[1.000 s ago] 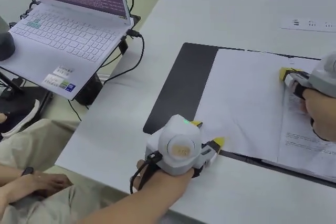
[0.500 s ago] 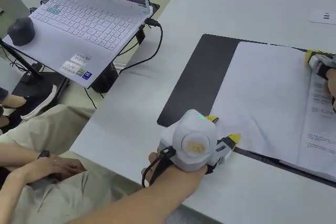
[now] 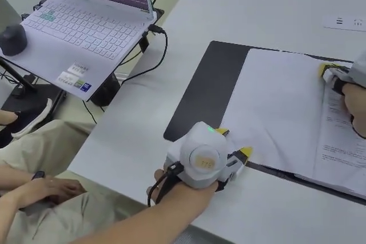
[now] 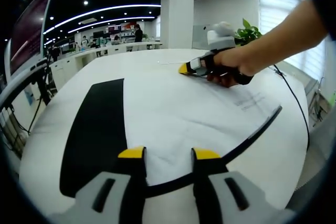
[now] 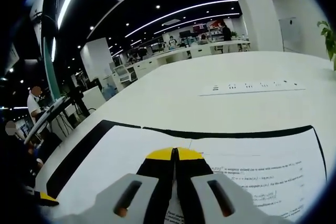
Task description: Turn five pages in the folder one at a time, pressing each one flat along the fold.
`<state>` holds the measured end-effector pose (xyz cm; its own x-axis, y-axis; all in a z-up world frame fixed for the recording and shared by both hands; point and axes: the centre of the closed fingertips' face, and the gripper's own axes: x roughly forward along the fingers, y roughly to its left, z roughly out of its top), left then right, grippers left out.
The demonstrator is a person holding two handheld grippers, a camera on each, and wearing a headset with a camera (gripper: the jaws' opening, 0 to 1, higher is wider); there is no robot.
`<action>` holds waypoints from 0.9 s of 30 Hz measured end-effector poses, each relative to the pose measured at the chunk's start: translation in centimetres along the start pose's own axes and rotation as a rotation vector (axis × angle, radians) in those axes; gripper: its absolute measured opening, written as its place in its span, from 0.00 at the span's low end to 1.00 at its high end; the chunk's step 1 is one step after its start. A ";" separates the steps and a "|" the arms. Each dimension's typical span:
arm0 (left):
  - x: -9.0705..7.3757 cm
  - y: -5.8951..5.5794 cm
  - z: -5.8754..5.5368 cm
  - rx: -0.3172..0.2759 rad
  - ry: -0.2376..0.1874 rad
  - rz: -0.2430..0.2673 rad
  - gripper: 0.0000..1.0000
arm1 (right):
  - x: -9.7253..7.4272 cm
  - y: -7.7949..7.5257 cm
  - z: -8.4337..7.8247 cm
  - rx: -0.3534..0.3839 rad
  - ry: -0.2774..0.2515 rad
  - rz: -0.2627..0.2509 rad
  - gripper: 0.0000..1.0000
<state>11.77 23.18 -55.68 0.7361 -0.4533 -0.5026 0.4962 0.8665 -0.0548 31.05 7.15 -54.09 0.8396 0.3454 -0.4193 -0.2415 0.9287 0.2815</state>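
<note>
left gripper: mine, jaws apart, at folder lower edge, frame bottom centre
right gripper: mine, clenched empty, on page fold

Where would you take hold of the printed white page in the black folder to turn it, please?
Probably its outer edge, coming in low from the right. The printed white page lies flat in the black folder and is held along the fold, so only that edge lifts freely.

Bright, even ceiling strip lights wash the white desk; shadows soft, head view sharp, both gripper views bulge at their edges.
</note>
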 end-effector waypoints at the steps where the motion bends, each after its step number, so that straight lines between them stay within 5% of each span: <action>1: 0.0 0.0 0.0 -0.001 0.001 0.000 0.33 | -0.6 0.5 -0.1 0.000 0.001 0.002 0.00; 27: 0.0 0.0 0.0 0.000 0.001 0.000 0.33 | -5.5 2.9 -3.0 0.047 0.017 0.047 0.00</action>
<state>11.78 23.17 -55.67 0.7356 -0.4529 -0.5038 0.4961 0.8665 -0.0547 24.27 8.34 -53.50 0.8195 0.3908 -0.4191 -0.2568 0.9043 0.3411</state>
